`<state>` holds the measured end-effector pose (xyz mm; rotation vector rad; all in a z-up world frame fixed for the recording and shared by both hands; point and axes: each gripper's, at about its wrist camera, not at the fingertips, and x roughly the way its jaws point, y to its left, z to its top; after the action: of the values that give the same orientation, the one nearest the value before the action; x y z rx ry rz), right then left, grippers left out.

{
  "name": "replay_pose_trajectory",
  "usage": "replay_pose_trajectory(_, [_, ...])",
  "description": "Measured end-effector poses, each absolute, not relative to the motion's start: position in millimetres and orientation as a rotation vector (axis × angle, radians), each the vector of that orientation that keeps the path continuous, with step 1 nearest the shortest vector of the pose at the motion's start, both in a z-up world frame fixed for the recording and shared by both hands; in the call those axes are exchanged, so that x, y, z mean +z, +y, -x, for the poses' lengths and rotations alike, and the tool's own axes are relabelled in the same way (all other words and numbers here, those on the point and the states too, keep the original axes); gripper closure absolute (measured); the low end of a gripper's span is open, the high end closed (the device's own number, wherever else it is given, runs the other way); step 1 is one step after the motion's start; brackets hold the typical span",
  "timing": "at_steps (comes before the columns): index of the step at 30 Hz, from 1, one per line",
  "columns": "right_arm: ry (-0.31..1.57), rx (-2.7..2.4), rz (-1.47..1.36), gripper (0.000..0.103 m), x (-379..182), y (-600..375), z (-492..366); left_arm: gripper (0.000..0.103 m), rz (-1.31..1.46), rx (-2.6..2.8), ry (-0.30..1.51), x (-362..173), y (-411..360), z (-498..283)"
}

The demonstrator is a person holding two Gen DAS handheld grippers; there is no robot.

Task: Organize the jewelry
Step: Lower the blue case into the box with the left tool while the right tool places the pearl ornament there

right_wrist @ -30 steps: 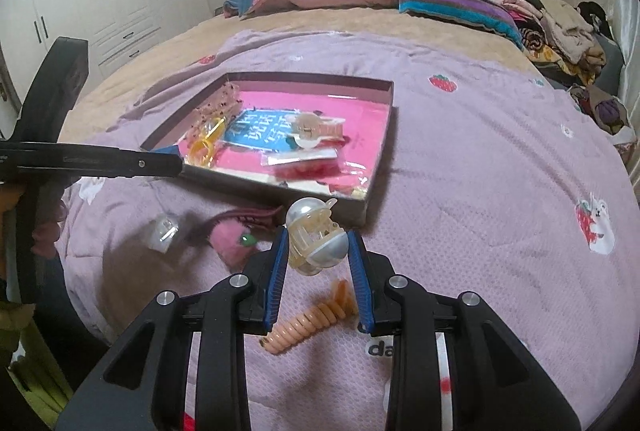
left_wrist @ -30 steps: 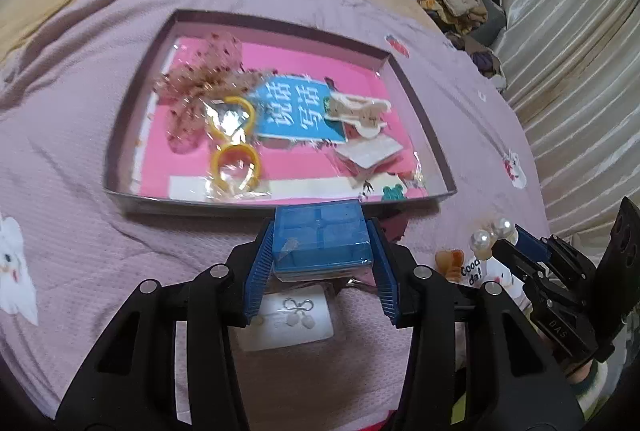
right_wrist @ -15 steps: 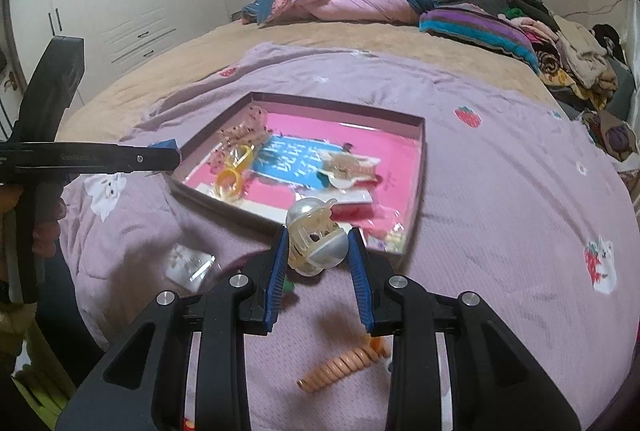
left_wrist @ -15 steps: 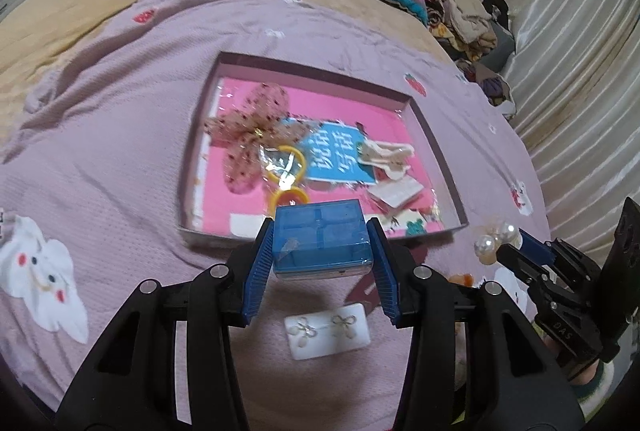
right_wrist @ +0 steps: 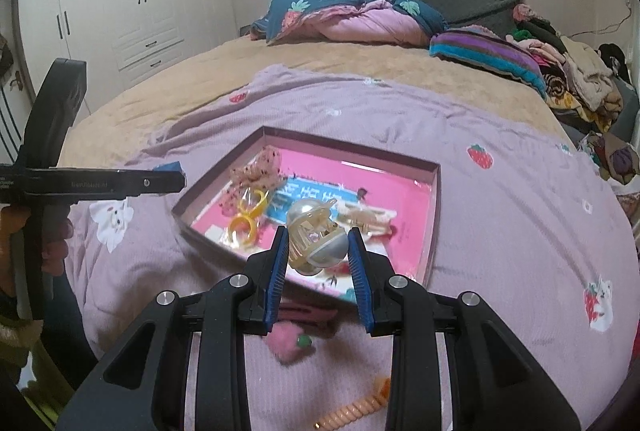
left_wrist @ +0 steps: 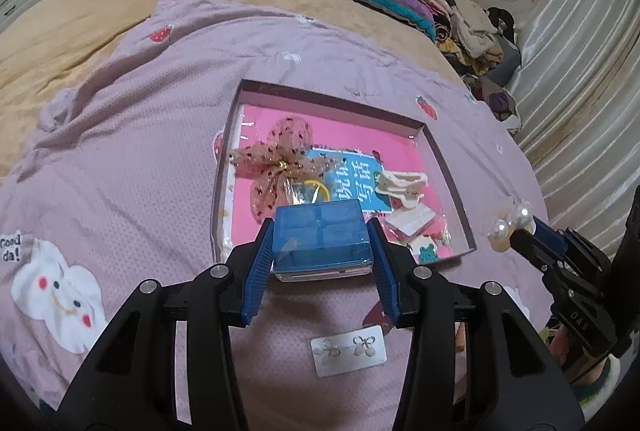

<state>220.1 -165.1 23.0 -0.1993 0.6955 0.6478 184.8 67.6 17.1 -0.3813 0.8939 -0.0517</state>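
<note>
Jewelry sorting on a bed spread with a lilac quilted blanket: the left gripper clamps its blue fingers on a small translucent blue plastic compartment case, held above the near edge of a shallow mauve cardboard tray with a pink floor. The right gripper pinches a cream claw hair clip set with large pearl domes over the same tray's near rim. Inside the tray lie a sheer pink dotted bow, yellow plastic rings and a blue printed card. On the blanket, outside the tray, sit a white card of flower earrings and an orange spiral hair tie.
</note>
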Motion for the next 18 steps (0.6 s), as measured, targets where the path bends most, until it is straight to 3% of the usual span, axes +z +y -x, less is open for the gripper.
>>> replay_pose_trajectory(18, [0.669,0.551,0.175,0.074,29.5,-174.7,-263.3,0.066,0.282,0.002,0.870,21.7,64.0,-225.1])
